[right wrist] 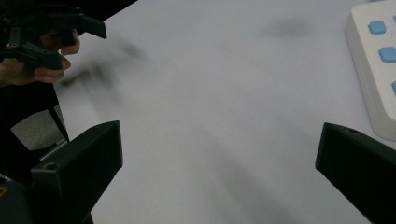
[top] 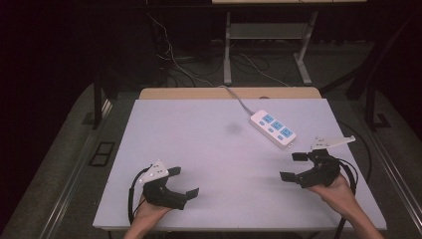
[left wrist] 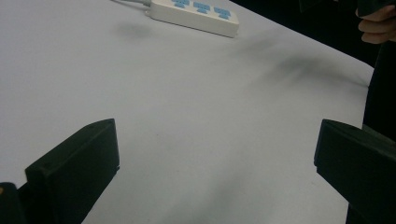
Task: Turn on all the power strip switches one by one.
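so far nothing gripped: fingers spread wide on left gripper [top: 181, 181] and right gripper [top: 293, 166]. power strip [top: 272, 128] lying far right on bench [top: 199, 149], near right gripper; risks sliding or snagging by its cord [top: 239, 98] if nudged off-centre.

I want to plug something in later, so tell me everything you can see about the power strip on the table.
The power strip is a long white bar, plastic by the look, with three blue socket panels in a row on top. It lies flat on the table, at the far right part, set at a slant. A pale cable runs from its far end toward the table's back edge. Nothing is plugged in. Neither pair of tongs touches it; the right tongs are the nearer.
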`<state>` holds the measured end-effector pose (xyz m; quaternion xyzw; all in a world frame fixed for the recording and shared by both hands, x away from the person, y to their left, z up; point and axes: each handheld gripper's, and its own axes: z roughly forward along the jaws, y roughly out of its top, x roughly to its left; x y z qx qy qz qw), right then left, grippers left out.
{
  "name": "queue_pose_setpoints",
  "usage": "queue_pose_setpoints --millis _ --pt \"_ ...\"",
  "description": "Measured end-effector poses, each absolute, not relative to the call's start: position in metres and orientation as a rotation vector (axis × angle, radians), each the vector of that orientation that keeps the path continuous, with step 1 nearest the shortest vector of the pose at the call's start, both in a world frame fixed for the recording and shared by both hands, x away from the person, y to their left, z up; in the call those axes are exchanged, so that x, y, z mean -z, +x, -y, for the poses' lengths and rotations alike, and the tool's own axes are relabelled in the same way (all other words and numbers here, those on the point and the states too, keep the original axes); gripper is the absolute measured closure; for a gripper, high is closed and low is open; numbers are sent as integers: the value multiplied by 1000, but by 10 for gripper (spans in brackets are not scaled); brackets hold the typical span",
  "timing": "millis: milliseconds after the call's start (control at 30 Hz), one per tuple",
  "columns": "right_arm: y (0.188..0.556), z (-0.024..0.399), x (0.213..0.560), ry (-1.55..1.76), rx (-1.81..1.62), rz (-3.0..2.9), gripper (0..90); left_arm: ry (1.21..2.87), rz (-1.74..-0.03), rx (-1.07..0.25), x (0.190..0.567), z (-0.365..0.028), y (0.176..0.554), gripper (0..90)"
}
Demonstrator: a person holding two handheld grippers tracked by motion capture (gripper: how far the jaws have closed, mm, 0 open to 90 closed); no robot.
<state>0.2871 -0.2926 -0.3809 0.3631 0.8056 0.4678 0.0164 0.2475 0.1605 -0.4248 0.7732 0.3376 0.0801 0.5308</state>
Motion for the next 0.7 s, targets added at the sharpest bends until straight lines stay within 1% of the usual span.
queue_pose_setpoints --millis 700 --pt "320 288 368 1084 -1358 -2591 4 1854 -802 -194 425 -160 248 0"
